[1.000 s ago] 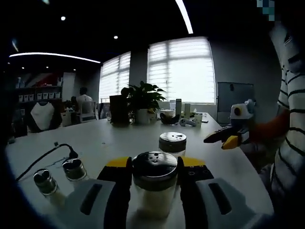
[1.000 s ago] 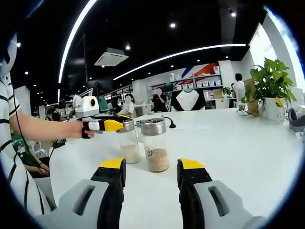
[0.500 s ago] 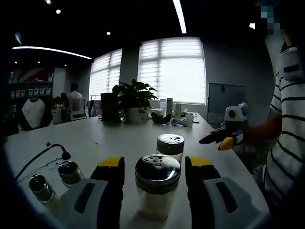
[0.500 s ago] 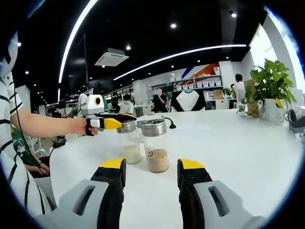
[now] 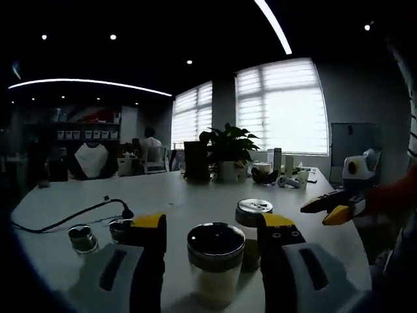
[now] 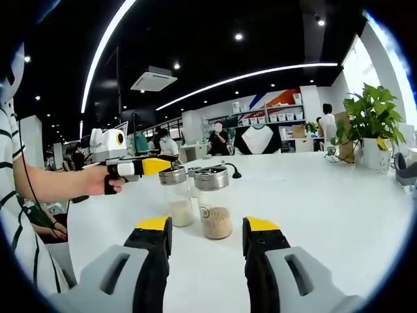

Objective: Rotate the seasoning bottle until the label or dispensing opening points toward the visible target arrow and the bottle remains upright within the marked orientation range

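Glass seasoning bottle (image 6: 214, 203), round unreadable label

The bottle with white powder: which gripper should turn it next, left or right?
Left. The left gripper has its open jaws either side of the white-powder bottle, so it probably only needs to close and twist. The right gripper is open too, but the bottle stands beyond its jaw tips.

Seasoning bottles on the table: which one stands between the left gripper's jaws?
The bottle of white powder, with the dark perforated lid, stands between the left gripper jaws. The bottle of tan granules stands just beyond it, outside the jaws.
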Motion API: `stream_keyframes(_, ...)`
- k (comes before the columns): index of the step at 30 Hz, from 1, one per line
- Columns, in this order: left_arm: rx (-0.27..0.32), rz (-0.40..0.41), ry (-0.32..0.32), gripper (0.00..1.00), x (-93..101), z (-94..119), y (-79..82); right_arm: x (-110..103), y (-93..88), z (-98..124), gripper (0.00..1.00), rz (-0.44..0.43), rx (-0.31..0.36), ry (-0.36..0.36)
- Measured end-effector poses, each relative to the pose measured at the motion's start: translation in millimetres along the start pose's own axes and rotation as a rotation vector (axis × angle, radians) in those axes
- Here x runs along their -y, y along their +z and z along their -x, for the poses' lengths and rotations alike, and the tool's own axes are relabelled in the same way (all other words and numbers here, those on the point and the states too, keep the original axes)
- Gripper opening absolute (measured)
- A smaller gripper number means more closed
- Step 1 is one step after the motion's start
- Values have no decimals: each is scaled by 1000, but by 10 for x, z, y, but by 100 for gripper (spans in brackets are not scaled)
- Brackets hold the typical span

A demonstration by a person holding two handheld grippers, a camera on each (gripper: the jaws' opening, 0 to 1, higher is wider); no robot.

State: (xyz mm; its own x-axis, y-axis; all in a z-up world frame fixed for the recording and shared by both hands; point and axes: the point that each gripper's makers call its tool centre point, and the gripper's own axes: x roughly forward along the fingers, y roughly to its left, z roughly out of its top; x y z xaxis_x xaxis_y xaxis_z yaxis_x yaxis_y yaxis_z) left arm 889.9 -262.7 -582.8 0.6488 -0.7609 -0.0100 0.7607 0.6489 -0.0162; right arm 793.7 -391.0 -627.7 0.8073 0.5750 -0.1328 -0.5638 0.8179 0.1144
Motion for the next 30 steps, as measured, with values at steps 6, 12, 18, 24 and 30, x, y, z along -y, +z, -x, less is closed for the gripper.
stream_keyframes(6, -33, -25, -11, 58, 67, -71, -95, 5, -3, 3, 42, -3, -3, -6)
stream_keyframes(12, -69, -96, 18, 54, 13, -118, -155, 18, -23, 18, 41, -10, -7, -15)
stream_keyframes(18, -75, -57, 21, 49, -14, -121, -192, 26, -42, 25, 41, -15, -9, -17)
stream_keyframes(24, -84, -47, 8, 42, 1, -124, -215, 29, -40, 25, 40, -19, -7, -15)
stream_keyframes(30, -87, -37, -8, 42, -2, -134, -219, 24, -45, 31, 39, -22, -8, -14)
